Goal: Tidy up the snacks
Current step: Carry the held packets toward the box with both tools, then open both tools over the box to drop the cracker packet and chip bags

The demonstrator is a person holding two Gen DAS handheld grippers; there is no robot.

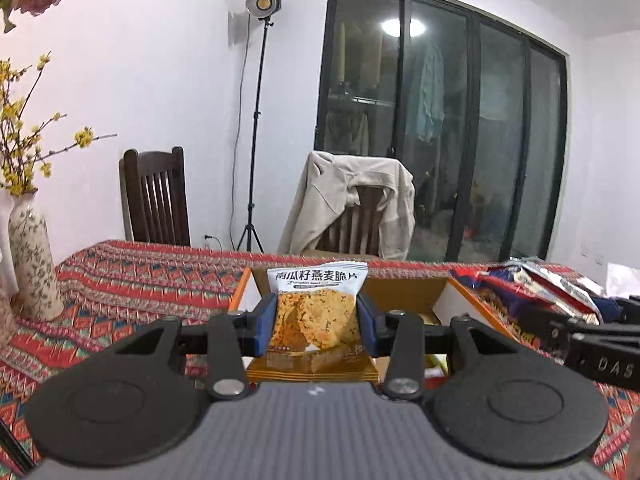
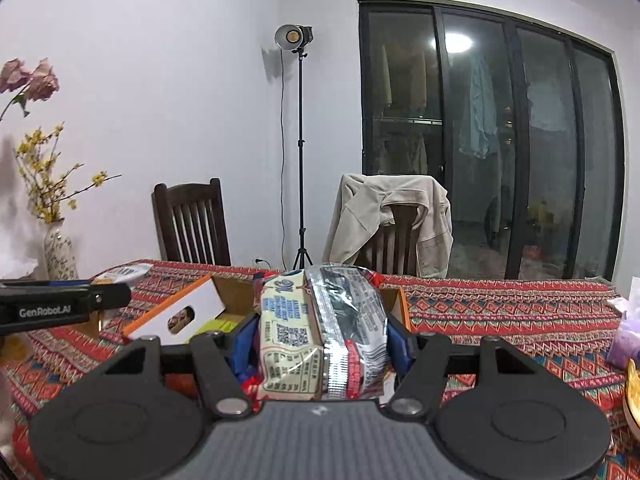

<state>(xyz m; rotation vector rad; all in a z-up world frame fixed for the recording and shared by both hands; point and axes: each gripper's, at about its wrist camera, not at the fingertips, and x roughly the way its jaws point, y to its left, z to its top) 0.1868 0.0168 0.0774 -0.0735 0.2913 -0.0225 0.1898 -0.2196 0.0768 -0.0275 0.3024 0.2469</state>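
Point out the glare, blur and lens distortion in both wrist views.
Left wrist: ceiling light glares in the glass door, whose frame bows; tablecloth slightly soft. Right wrist: the same glare on the glass door; silver snack packet shows bright highlights; dark fisheye corners.

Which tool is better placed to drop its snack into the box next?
Left, probably. The left tool holds its oat crisp packet directly in front of the open box. The right tool's silver pack also faces the box but looks bulkier.
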